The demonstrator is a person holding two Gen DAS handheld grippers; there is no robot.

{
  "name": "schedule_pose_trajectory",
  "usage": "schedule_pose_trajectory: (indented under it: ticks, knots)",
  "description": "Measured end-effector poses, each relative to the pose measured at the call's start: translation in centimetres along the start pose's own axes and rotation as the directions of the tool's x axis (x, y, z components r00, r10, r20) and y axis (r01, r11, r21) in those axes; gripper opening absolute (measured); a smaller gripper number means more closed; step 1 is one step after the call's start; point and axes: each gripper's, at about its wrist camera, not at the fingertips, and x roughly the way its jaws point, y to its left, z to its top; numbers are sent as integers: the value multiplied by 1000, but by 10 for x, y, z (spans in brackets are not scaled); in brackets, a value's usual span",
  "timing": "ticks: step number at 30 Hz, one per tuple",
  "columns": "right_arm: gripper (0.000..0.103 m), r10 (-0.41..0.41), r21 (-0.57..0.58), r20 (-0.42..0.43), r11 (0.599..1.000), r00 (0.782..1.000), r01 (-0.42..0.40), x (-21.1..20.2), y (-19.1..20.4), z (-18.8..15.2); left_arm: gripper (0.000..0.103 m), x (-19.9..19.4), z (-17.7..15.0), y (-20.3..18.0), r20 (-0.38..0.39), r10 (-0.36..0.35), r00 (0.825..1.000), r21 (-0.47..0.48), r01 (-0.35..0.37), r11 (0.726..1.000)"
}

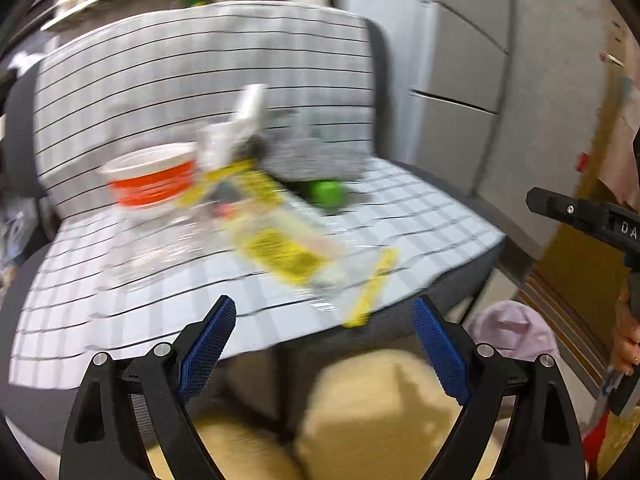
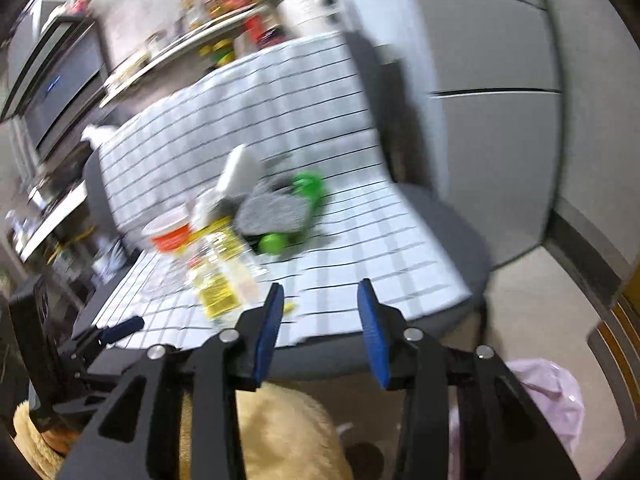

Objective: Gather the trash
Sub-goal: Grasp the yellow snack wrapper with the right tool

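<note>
Trash lies on a seat with a grey checked cover (image 1: 120, 300). There is an orange and white cup (image 1: 154, 182), a clear bag with yellow labels (image 1: 280, 240), a crumpled white wrapper (image 1: 244, 120), a grey cloth (image 1: 316, 158) and a green object (image 1: 326, 192). My left gripper (image 1: 323, 306) hovers open in front of the seat's front edge, with nothing between its blue pads. From the right wrist, the same cup (image 2: 170, 232), labelled bag (image 2: 218, 280) and green object (image 2: 274, 242) appear farther off. My right gripper (image 2: 320, 288) is open and empty over the seat's front edge. Both views are blurred.
A pink plastic bag (image 1: 516, 330) (image 2: 548, 392) sits on the floor right of the seat. A tan fluffy thing (image 1: 380, 400) lies below the grippers. Grey cabinet doors (image 1: 480, 60) stand to the right, and a cluttered shelf (image 2: 192, 40) behind. A hand (image 1: 628, 340) shows at the right edge.
</note>
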Motion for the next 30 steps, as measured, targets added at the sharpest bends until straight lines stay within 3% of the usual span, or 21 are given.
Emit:
schedule_pose_trajectory:
  ticks: [7, 11, 21, 30]
  knots:
    - [42, 113, -111, -116, 986, 987, -126, 71, 51, 3, 89, 0, -6, 62, -18, 141, 990, -72, -142, 987]
    - [44, 131, -150, -168, 976, 977, -157, 105, 64, 5, 89, 7, -10, 75, -43, 150, 988, -99, -154, 983]
    - [44, 182, -108, -284, 969, 941, -220, 185, 43, 26, 89, 31, -5, 78, -76, 179, 981, -83, -185, 979]
    - [61, 285, -71, -350, 942, 892, -328, 224, 34, 35, 89, 45, 2, 90, -101, 232, 967, -97, -242, 965]
